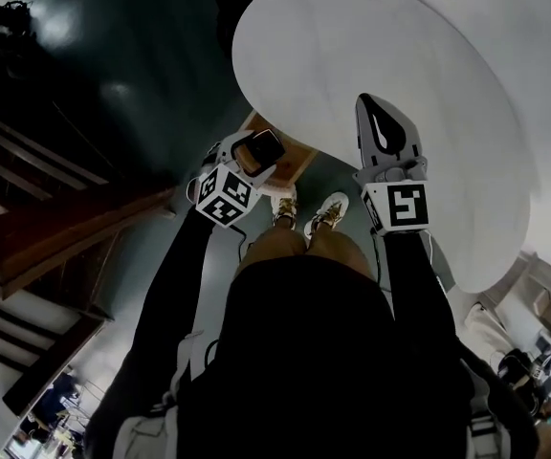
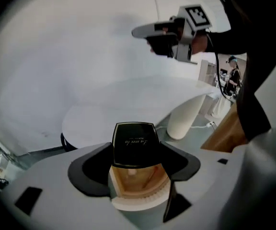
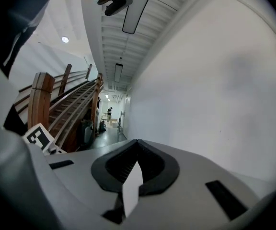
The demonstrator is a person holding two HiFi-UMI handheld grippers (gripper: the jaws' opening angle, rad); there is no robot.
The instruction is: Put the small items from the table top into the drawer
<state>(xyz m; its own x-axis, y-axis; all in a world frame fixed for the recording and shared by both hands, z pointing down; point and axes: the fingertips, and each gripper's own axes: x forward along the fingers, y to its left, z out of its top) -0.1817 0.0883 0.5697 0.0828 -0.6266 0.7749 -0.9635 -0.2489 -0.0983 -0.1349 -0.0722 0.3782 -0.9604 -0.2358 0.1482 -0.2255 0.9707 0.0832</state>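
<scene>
Small bottle (image 2: 133, 145): amber body, black cap with light script print; gripped between the pads of the left gripper (image 2: 135, 172), cap pointing away from the camera. In the head view the bottle (image 1: 260, 149) sits off the rim of the table (image 1: 419, 55), above the floor, just beside a wooden piece (image 1: 293, 163) under that rim.
Left gripper: jaws parted, pinching the bottle on both sides.
Right gripper (image 3: 135, 169): jaws pressed together, nothing between them; held over the white round table top, well apart from the bottle.
Table: white, round, on a white pedestal (image 2: 182, 121).
Person: dark sleeves, light shoes (image 1: 325, 210) on a dark floor.
</scene>
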